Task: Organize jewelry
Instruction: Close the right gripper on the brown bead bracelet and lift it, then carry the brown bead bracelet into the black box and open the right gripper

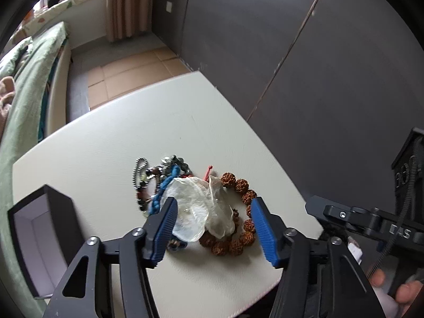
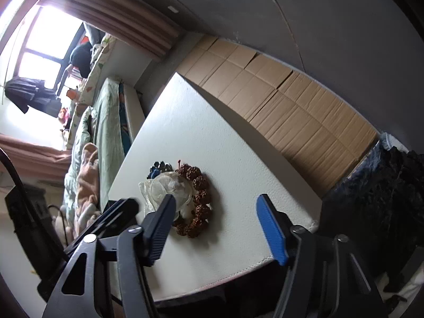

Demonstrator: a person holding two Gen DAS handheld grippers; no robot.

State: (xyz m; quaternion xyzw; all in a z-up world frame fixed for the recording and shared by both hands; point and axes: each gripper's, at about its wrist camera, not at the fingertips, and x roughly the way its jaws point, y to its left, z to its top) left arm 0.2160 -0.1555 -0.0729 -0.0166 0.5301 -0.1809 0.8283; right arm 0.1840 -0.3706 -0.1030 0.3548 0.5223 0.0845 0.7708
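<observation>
Jewelry heap on white table; both tongs released, nothing grasped.

Landmark: crinkled translucent plastic bag (image 1: 204, 206) at mid-table (image 1: 132, 137). A ring of knobbly brown seed beads, the bracelet (image 1: 238, 212), curves around the bag's right side and touches it. Metal bead chains and blue cord (image 1: 161, 193) lie tangled at its left. An open black box (image 1: 39, 238) sits left of the bag. Left gripper (image 1: 214, 230) brackets the bag with ribbed blue pads spread; right gripper (image 2: 217, 225) likewise gapes.

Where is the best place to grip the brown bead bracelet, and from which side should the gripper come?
Probably the bracelet's bare right arc, since the clear plastic bag covers its left part. The loop lies flat on the table, so come from above with the open left gripper, one finger inside the ring and one outside, pinching across the beads.
</observation>
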